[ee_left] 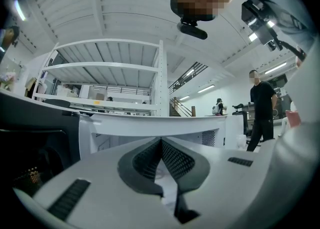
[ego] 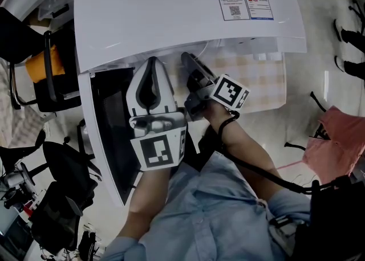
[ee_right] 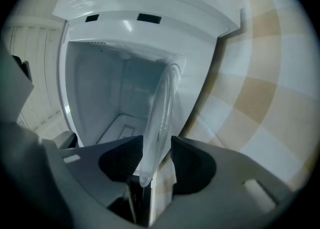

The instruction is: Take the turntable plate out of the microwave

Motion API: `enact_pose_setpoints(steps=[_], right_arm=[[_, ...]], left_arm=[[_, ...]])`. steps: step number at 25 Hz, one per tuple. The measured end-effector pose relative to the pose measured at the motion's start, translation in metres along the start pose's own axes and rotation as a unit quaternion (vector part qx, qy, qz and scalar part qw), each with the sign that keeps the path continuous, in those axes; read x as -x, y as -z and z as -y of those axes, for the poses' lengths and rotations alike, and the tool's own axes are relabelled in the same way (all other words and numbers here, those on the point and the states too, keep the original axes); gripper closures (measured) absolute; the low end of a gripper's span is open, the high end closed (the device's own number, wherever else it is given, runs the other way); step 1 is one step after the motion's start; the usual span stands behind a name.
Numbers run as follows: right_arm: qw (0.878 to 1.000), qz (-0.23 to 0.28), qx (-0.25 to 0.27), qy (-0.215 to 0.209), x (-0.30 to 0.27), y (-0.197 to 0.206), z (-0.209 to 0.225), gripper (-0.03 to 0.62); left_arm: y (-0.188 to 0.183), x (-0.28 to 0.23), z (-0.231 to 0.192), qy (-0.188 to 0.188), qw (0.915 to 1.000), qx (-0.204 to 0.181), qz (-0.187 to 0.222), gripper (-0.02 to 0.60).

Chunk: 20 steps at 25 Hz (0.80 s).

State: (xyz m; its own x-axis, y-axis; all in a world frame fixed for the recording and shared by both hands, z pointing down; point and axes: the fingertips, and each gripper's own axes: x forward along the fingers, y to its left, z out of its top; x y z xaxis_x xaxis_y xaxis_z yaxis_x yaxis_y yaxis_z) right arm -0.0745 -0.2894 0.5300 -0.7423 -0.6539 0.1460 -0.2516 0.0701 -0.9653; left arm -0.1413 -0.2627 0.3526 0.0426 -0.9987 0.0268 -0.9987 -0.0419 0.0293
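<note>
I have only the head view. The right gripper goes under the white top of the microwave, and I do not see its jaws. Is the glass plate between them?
Observer: Yes. The rim of the clear turntable plate lies between the open jaws of the right gripper, as its own view shows.
Operator: And the other one, does it hold something?
Observer: No. The left gripper has its jaws together with nothing between them, as its own view shows.
</note>
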Motion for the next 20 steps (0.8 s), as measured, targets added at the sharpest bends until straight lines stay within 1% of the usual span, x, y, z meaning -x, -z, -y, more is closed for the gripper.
enact_pose_setpoints(steps=[1, 2, 4, 5, 6, 7, 8, 10, 13, 17, 20], right_arm=[[1.000, 0.001, 0.001, -0.011, -0.004, -0.002, -0.003, 0.425], [1.000, 0.002, 0.000, -0.012, -0.005, -0.003, -0.003, 0.425], [1.000, 0.001, -0.008, 0.005, -0.005, -0.004, 0.004, 0.435], [1.000, 0.001, -0.006, 0.006, -0.004, -0.004, 0.004, 0.458], [1.000, -0.001, 0.001, -0.001, -0.005, -0.004, 0.002, 0.497], [1.000, -0.002, 0.008, -0.013, -0.006, -0.003, -0.002, 0.520], [1.000, -0.004, 0.011, -0.020, -0.006, -0.003, -0.004, 0.530], [1.000, -0.007, 0.007, -0.023, -0.003, 0.000, -0.005, 0.536], [1.000, -0.005, -0.003, -0.009, 0.010, 0.005, 0.001, 0.536], [0.999, -0.009, 0.006, -0.032, 0.019, 0.010, -0.005, 0.533], [0.999, -0.015, 0.000, -0.031, 0.025, 0.016, -0.003, 0.534]], left_arm=[[0.000, -0.001, -0.001, -0.001, 1.0000, -0.001, -0.001, 0.574], [0.000, -0.002, -0.001, -0.002, 1.0000, -0.002, -0.001, 0.574], [0.000, -0.003, -0.003, -0.004, 1.0000, -0.003, 0.000, 0.574], [0.000, -0.003, -0.004, -0.005, 1.0000, -0.003, 0.001, 0.574], [-0.001, -0.003, -0.005, -0.006, 1.0000, -0.003, 0.002, 0.574], [-0.002, -0.003, -0.006, -0.008, 1.0000, -0.002, 0.005, 0.574], [-0.003, -0.002, -0.006, -0.009, 0.9999, -0.001, 0.008, 0.574], [-0.004, 0.000, -0.006, -0.011, 0.9999, -0.002, 0.008, 0.574], [-0.004, 0.005, -0.004, -0.012, 0.9999, -0.004, 0.005, 0.574], [0.000, 0.011, 0.001, -0.010, 0.9999, -0.005, -0.004, 0.574], [0.002, 0.013, 0.006, -0.005, 1.0000, -0.005, -0.007, 0.574]])
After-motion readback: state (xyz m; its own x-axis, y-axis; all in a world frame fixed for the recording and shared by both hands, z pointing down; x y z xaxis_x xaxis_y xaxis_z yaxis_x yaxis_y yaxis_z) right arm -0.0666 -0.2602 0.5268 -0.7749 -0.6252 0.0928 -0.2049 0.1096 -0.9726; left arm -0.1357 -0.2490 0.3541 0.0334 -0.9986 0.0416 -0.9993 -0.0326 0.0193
